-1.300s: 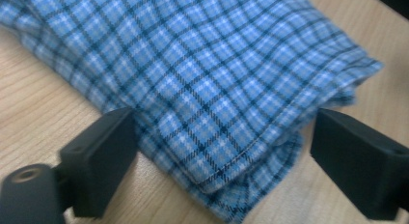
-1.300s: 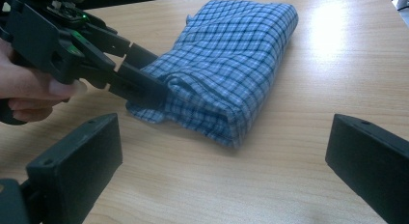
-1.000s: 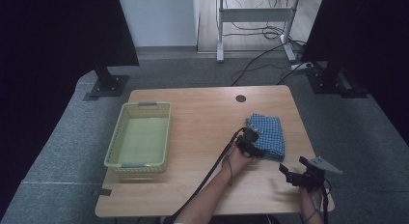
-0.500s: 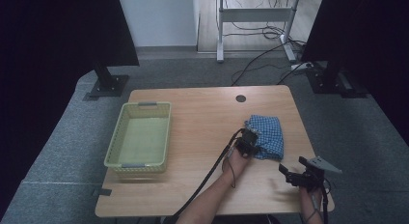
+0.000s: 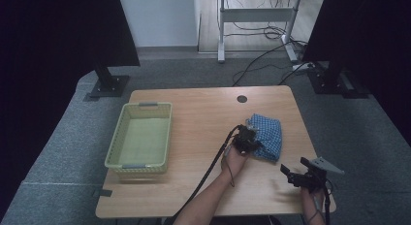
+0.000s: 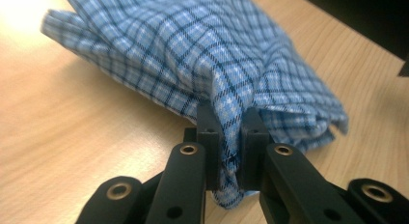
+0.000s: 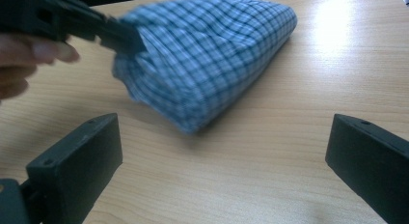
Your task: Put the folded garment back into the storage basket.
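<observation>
A blue checked cloth [image 5: 268, 136] lies bunched on the right half of the wooden table [image 5: 203, 118]. My left gripper [image 5: 253, 142] is at its near left edge; its jaws have just been closing and now pinch a fold of the cloth [image 6: 230, 132], which is lifted slightly there. In the right gripper view the cloth [image 7: 212, 50] sits ahead with the left gripper's jaws [image 7: 103, 31] clamped on its left corner. My right gripper [image 5: 287, 172] hovers near the table's front right corner, jaws wide open with nothing between them [image 7: 222, 161].
A pale green plastic basket [image 5: 140, 137] stands empty on the table's left side. A round cable hole [image 5: 242, 99] is at the table's back. Monitor stands and cables are on the floor behind. A black cable trails from the left gripper along the forearm.
The left gripper has closed on the cloth's near edge and risen a little, pulling that edge up. The right gripper has stayed in place.
</observation>
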`<move>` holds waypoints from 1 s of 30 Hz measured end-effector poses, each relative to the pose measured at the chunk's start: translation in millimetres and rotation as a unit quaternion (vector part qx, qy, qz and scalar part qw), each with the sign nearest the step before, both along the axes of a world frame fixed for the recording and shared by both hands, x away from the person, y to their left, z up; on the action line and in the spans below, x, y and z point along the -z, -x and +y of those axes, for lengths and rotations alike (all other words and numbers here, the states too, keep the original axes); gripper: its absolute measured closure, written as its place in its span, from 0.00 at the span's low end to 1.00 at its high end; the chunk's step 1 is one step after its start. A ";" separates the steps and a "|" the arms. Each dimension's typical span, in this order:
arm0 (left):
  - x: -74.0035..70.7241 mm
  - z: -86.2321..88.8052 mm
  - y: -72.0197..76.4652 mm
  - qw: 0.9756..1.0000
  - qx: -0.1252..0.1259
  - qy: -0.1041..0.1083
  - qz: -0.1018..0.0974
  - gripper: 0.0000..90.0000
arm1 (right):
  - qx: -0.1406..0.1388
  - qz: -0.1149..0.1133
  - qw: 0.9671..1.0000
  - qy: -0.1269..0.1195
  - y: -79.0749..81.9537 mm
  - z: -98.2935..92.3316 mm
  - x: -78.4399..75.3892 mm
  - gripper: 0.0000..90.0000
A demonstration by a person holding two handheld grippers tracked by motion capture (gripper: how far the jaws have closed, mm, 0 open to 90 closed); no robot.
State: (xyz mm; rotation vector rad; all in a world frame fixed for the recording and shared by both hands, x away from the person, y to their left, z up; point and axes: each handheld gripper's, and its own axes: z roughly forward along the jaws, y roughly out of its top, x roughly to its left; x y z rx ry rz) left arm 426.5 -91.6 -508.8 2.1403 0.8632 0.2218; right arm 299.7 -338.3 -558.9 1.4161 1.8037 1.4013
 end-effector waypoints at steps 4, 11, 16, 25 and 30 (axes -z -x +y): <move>-14.6 6.2 5.0 1.000 0.006 0.024 -0.011 0.92 | 0.000 0.001 1.000 0.000 -0.2 0.1 0.0 0.00; -36.2 11.3 16.7 0.998 0.016 0.044 -0.036 0.92 | 0.001 0.002 1.000 -0.003 -0.2 -0.4 0.0 0.00; -51.5 14.6 21.1 0.997 0.018 0.059 -0.050 0.92 | 0.003 0.002 1.000 -0.002 -0.2 -0.3 0.0 0.00; -76.1 20.5 33.8 0.990 0.040 0.108 -0.076 0.92 | 0.005 0.001 1.000 -0.003 0.1 -0.4 0.0 0.00; -86.2 22.2 39.0 0.988 0.051 0.115 -0.090 0.92 | 0.005 0.003 1.000 -0.002 -0.2 0.0 0.0 0.00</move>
